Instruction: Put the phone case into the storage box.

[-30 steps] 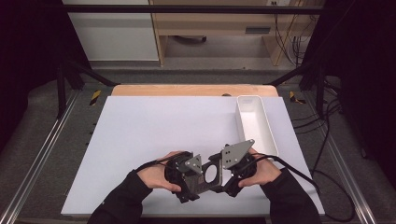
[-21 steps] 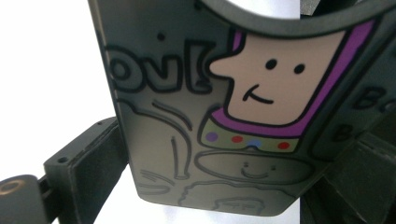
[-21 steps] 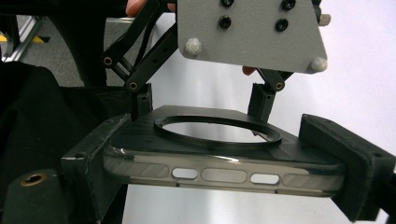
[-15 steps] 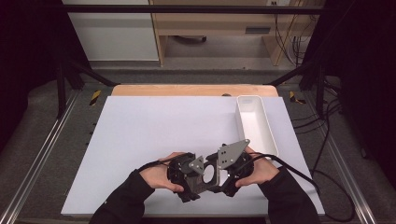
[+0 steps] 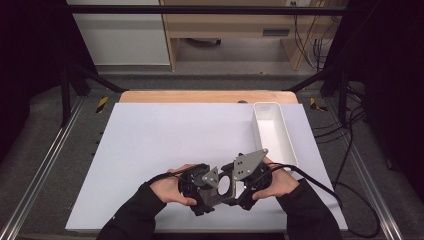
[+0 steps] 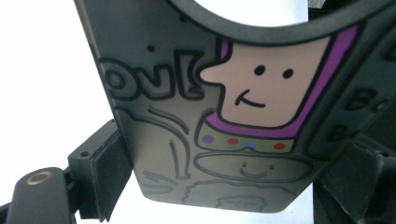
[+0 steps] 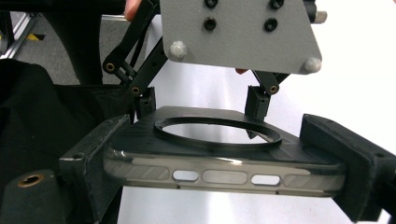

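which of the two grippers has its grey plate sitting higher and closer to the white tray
The right gripper: its grey three-cornered plate rises nearer the long white rectangular tray, while the left gripper's smaller-looking plate sits lower. Both clamp the dark translucent phone case.

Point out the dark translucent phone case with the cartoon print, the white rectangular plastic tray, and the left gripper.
Dark translucent phone case [image 7: 224, 175]: right gripper view, side edge with button cutouts.
White rectangular plastic tray [image 5: 273, 134]: high view, bare floor.
Left gripper [image 5: 204, 192]: high view, between its fingertips.
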Available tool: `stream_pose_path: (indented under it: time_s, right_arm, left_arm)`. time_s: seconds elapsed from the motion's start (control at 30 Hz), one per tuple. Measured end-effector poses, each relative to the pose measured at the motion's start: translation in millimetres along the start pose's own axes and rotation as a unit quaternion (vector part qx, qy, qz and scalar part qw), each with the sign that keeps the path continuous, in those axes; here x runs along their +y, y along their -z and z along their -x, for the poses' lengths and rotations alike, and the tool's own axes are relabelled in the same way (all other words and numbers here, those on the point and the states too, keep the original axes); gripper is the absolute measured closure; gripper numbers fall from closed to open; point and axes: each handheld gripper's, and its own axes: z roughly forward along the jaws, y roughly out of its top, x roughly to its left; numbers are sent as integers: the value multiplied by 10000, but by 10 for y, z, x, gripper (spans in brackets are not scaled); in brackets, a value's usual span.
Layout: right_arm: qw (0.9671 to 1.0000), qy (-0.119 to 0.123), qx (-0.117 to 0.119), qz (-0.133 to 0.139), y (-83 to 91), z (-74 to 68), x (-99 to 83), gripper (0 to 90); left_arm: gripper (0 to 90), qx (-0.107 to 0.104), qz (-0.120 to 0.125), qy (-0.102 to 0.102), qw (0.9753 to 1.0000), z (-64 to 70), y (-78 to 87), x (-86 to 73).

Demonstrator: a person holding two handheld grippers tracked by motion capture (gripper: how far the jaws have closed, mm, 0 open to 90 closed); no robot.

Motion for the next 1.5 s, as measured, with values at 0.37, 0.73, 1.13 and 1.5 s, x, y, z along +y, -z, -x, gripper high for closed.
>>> stream_pose_path:
  time_s: [0.37,0.73,1.13,1.5]
  right_arm:
    - [9997,-32,-173,144,13,4,8,67]
    - [9961,-233,-418,743,157,-13,39,18]
    - [9895,-505,-683,1171,340,-6,-72,8]
    - [9878,-700,-676,1214,310,-22,-220,8]
  left_arm:
    - [114,28,167,95,9998,-12,24,-37]
    - [115,108,449,257,9986,-39,73,-98]
    - [115,219,1053,533,9928,-45,132,-239]
    - [116,262,1383,729,9874,-16,124,-346]
